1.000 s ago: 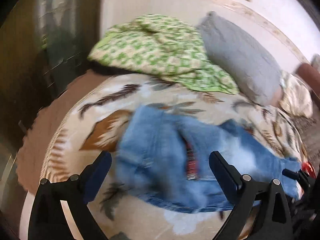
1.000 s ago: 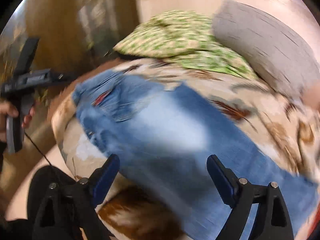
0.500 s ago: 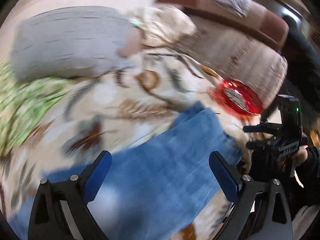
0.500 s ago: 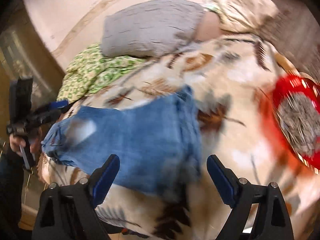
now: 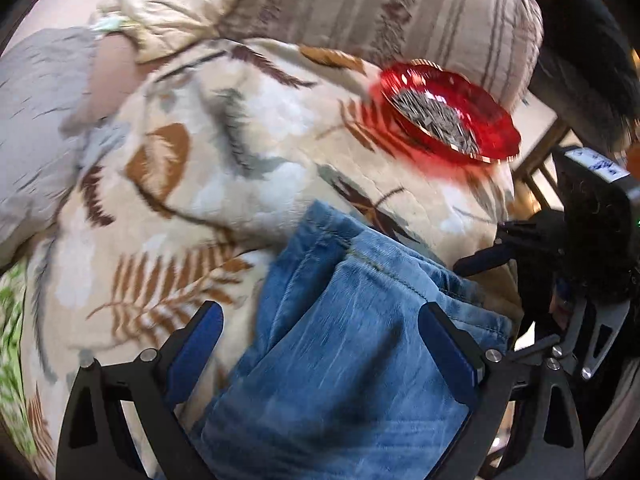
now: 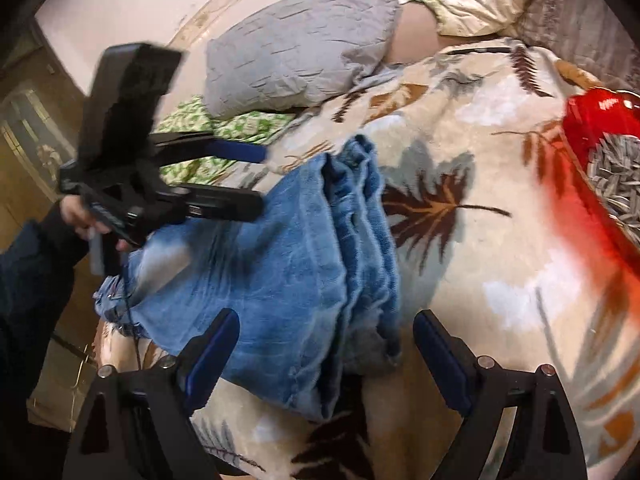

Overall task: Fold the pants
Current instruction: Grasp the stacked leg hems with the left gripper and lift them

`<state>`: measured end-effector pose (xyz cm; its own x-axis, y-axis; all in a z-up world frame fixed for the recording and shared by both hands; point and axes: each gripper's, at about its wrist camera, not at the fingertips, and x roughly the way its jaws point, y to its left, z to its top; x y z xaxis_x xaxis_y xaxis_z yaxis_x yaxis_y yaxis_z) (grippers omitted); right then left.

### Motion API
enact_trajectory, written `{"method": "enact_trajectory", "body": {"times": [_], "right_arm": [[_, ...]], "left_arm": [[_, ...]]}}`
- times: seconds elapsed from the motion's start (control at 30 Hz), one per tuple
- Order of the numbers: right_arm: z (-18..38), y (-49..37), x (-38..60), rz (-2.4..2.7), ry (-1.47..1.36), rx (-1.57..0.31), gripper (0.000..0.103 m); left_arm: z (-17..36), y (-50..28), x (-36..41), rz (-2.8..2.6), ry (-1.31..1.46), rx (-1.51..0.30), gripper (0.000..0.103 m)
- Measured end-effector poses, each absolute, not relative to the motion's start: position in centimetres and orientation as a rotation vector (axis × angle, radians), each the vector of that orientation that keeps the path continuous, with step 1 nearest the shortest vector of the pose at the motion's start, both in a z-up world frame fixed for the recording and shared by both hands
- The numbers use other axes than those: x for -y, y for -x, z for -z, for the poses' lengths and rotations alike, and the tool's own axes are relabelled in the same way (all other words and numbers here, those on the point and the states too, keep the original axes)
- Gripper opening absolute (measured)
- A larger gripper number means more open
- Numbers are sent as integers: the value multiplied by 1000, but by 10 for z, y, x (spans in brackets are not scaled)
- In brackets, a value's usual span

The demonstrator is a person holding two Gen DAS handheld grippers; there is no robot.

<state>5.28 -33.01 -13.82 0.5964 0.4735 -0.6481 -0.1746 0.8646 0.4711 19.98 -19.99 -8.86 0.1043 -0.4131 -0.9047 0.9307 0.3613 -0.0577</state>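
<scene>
Looking along the left hand-held gripper [image 5: 320, 344], jaws wide above blue pants [image 5: 340, 340] on the bed; a red bowl [image 5: 452, 120] holds seeds [image 5: 432, 120]. Right view: right hand-held gripper [image 6: 326, 344] gapes, empty, tilted down over pants.

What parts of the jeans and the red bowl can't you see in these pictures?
- Jeans, left wrist view: the waist end is cut off by the bottom edge.
- Jeans, right wrist view: the waist end sits behind the left gripper.
- Red bowl, right wrist view: cut off by the right edge and smeared by blur.
- Right gripper, left wrist view: its fingertips are dark and blurred.
</scene>
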Motion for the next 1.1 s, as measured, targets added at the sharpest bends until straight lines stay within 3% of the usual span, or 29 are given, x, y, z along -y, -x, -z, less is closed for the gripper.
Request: {"method": "enact_trajectory", "body": {"times": [0.27,0.33,0.37,0.43,0.5,0.53,0.57,1.1], "right_arm": [[147,-53,320,-379,-342,-871,87],[147,-53,317,-359,-306,-873,76],[146,-53,315,-340,-283,-875,71],[145,-53,316,-302,-252,-873,42],[145,-53,322,-291,-268,-870,30],[144,-53,324,-299,-282,-863,20],[141,-52,324,-307,-280,-853,18],[121,-41,314,-288,-258,-779,11]], "left_arm": [[116,-218,225,1177,-609,-1140,97],[119,-219,227,1186,-586,-1170,82],[121,-219,227,1181,-579,-1188,69],[123,-216,225,1168,-594,-1198,55],[123,-211,225,1160,-640,-1188,30],[121,-207,222,1153,-656,-1172,27],[118,-205,220,1152,-655,-1160,24],[95,-196,210,1103,-541,-1029,11]]}}
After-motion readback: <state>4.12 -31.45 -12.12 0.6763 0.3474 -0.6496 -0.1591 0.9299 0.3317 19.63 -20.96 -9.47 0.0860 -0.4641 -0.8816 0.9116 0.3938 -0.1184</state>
